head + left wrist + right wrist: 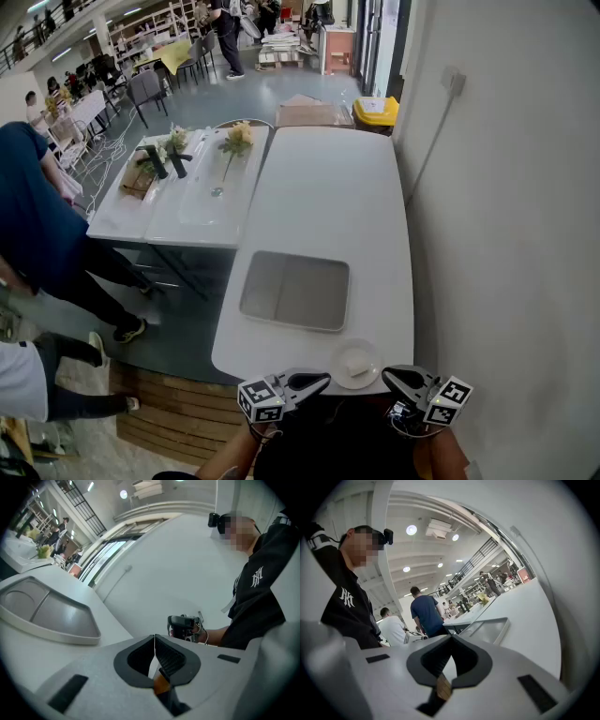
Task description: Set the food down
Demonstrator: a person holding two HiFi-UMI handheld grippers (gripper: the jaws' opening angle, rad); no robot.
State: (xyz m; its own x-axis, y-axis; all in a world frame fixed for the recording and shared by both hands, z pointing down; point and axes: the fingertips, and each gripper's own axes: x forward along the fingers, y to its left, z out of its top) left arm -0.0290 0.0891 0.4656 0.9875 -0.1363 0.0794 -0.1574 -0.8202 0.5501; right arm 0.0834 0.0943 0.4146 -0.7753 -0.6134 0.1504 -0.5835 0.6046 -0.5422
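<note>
Task status: appears complete. Food (356, 361), a pale piece, sits on the small white plate (340, 375) at the near edge of the tabletop (337, 187). Left gripper (321, 380): jaws closed, nothing between them. Right gripper (390, 376): the same. Both flank the plate without touching it. Grey tray (294, 291) beyond the plate is empty. Nothing appears left to place.

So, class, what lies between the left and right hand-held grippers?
In the head view, a small white plate with a pale piece of food on it, at the near edge of the table.
</note>
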